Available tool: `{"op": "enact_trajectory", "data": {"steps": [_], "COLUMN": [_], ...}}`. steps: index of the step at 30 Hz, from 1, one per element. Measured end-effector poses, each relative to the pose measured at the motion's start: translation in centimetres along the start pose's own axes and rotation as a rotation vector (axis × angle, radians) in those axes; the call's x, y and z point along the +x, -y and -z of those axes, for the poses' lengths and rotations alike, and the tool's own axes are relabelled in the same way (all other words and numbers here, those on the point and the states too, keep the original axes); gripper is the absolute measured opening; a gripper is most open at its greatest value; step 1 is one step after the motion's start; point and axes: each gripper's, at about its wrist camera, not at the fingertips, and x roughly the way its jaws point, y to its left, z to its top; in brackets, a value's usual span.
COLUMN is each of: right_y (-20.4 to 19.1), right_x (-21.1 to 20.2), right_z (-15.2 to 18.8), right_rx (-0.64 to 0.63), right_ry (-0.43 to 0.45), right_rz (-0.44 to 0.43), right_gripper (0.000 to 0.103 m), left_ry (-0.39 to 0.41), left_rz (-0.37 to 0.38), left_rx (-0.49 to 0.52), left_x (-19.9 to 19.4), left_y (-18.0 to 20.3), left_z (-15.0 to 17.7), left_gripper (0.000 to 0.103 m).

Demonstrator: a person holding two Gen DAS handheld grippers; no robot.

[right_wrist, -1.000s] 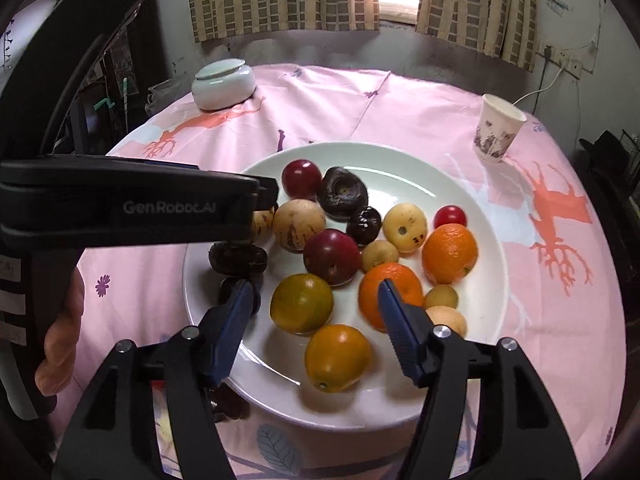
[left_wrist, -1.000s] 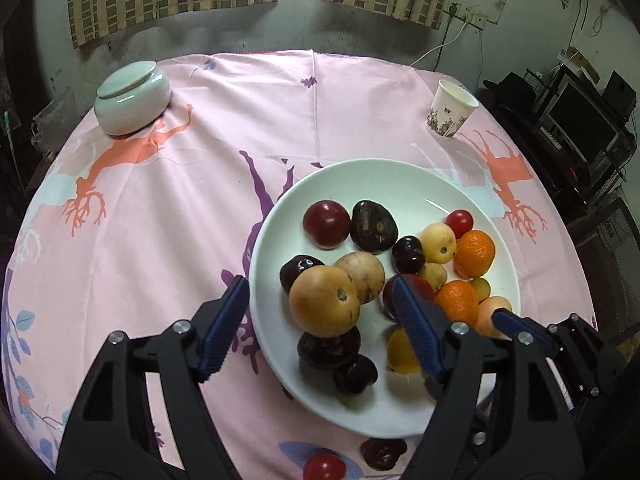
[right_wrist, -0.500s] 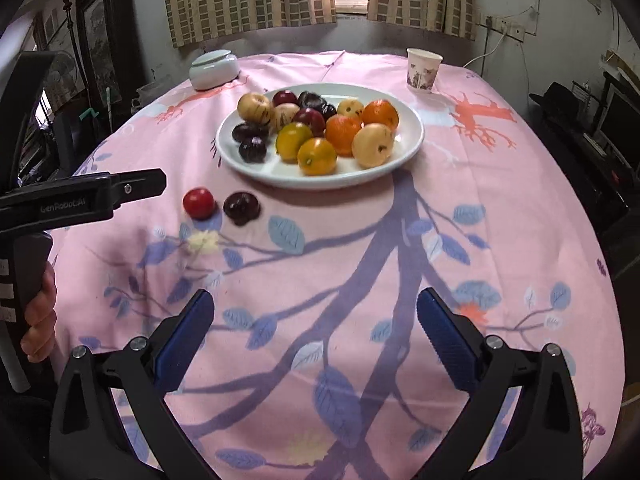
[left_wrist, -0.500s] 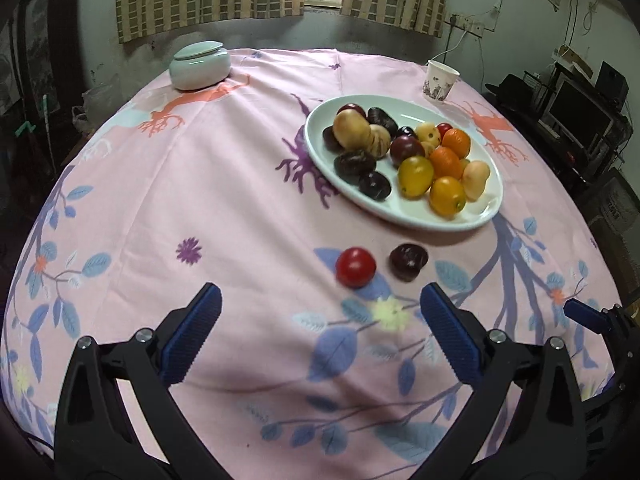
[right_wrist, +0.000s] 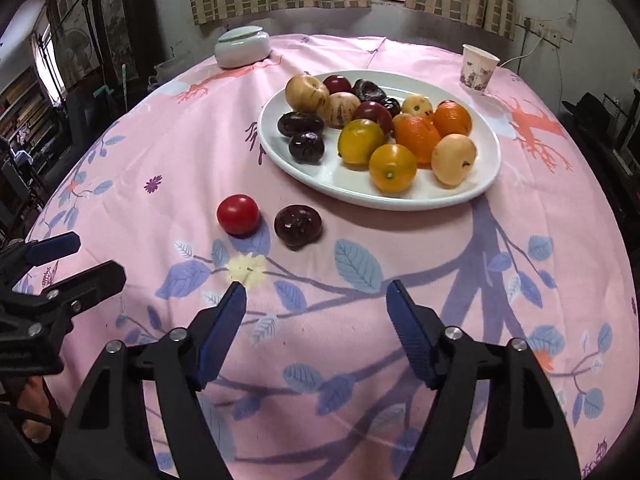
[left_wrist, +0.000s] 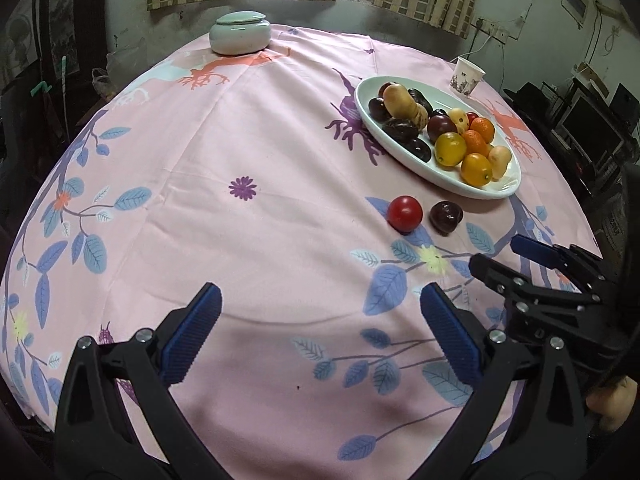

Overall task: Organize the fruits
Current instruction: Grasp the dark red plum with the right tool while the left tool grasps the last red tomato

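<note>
Both grippers hang above the near part of the pink tablecloth (right_wrist: 160,152) with nothing in them — the left gripper (left_wrist: 320,330) spread wide, the right gripper (right_wrist: 316,320) parted too. Past them a red tomato (right_wrist: 238,215) and a dark plum (right_wrist: 298,225) sit side by side on the cloth, just near of the white plate (right_wrist: 476,192) heaped with fruit. Far off stand a lidded ceramic jar (right_wrist: 242,47) on the left and a paper cup (right_wrist: 478,69) on the right.

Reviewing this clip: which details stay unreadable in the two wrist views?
- Small fruits mid-pile on the white oval plate: left wrist view, hidden behind nearer fruit.
- Printed pattern on the paper cup: either view, too small.
- Contents of the lidded pale green ceramic jar: lid covers them.
</note>
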Motion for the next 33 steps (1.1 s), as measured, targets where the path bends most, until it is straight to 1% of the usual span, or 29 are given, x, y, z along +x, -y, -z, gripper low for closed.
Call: {"op": "enact_trajectory", "data": {"steps": [1,4,7,8,9,10,11,12,13,17,19,22,25,29,31,33], "right_y": [-0.2,-0.5,-0.3,-0.2,-0.1,-0.1,-0.2,-0.3,-0.4,0.1,0.7,2.4,4.2,6.4,7.0,7.3], "right_x": [0.6,2.1,3.8,4.5,5.1,5.2,5.2,5.0,4.6,1.5,-0.3,-1.9,-3.0,-3.8,-3.7,-3.4], "right_z": [-0.4,-1.7,-2.7,-3.0,-3.2,-3.3,-3.4,-3.4,-3.3,-2.0,-0.5,2.3,4.8,6.6,6.9,6.9], "right_rx": [-0.008,-0.023,-0.014,-0.011,-0.008,-0.016,-0.023,-0.025,-0.025,-0.008,-0.006,0.027,0.073,0.130,0.145,0.147], "right_ry": [-0.003,-0.014,-0.046,-0.059,-0.066,-0.047,-0.042,-0.040,-0.038,-0.032,-0.017,-0.026,-0.041,-0.041,-0.048,-0.048], "right_rz": [0.006,0.016,0.021,0.020,0.022,0.028,0.017,0.012,0.006,-0.047,-0.050,-0.046,-0.049,-0.049,-0.054,-0.068], "right_gripper": [0.067,0.067,0.064,0.057,0.053,0.047,0.041,0.036,0.033,0.033,0.033,0.033,0.033,0.033,0.033,0.033], "left_ry": [0.004,0.014,0.012,0.012,0.012,0.013,0.012,0.012,0.012,0.001,-0.002,-0.019,-0.040,-0.060,-0.060,-0.064], "left_rz": [-0.001,-0.012,0.010,0.012,0.011,0.008,0.005,0.004,0.001,-0.001,-0.001,-0.006,-0.021,-0.048,-0.054,-0.030], "left_rx": [-0.005,-0.025,-0.052,-0.057,-0.058,-0.057,-0.056,-0.056,-0.056,-0.050,-0.035,-0.007,0.038,0.158,0.172,0.168], "left_x": [-0.1,-0.5,-0.6,-0.6,-0.6,-0.6,-0.5,-0.5,-0.5,0.1,0.6,2.1,4.2,7.3,8.3,9.0], "left_y": [-0.3,-1.2,-2.0,-2.1,-2.1,-2.1,-2.1,-2.1,-2.1,-1.6,-0.8,1.0,3.4,6.7,7.3,7.4], "left_z": [0.1,0.1,0.1,0.1,0.0,0.0,-0.1,-0.1,-0.2,-0.8,-1.3,-2.3,-3.3,-4.3,-4.5,-4.7], "left_gripper": [0.101,0.101,0.101,0.101,0.101,0.101,0.101,0.101,0.101,0.101,0.101,0.101,0.101,0.101,0.100,0.095]}}
